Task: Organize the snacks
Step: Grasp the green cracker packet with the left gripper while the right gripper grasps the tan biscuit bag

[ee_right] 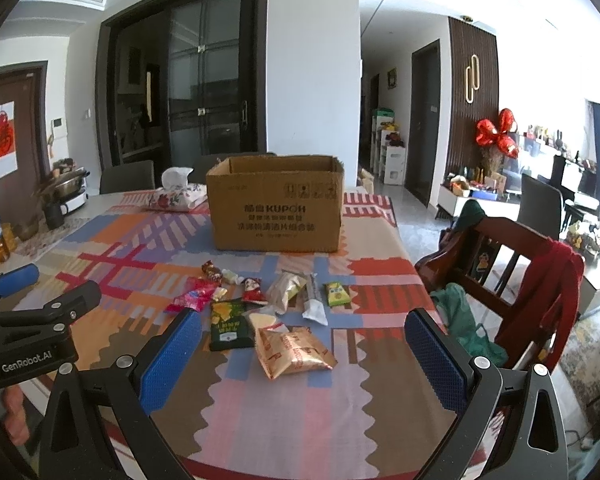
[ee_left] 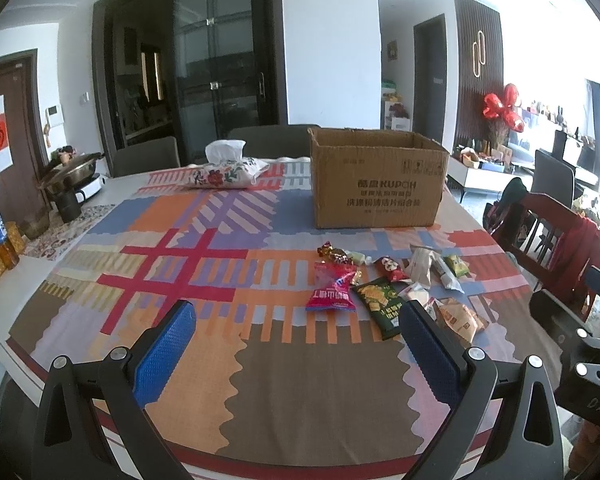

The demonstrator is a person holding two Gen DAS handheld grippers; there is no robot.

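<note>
The snacks (ee_right: 260,312) lie in a loose pile on the surface (ee_right: 260,408), just in front of the box (ee_right: 276,216). Both the left tongs (ee_left: 296,344) and the right tongs (ee_right: 304,344) are spread wide and hold nothing.

The packs are thin and slippery and some overlap, like the tan pack (ee_right: 292,352) at 6 o'clock of the pile, touching the green bag (ee_right: 228,328). I think a grab could pinch two at once, or slide one away. The cloth (ee_right: 112,264) could bunch up too.

The box is open at 12 o'clock of the pile. I cannot see inside it.
</note>
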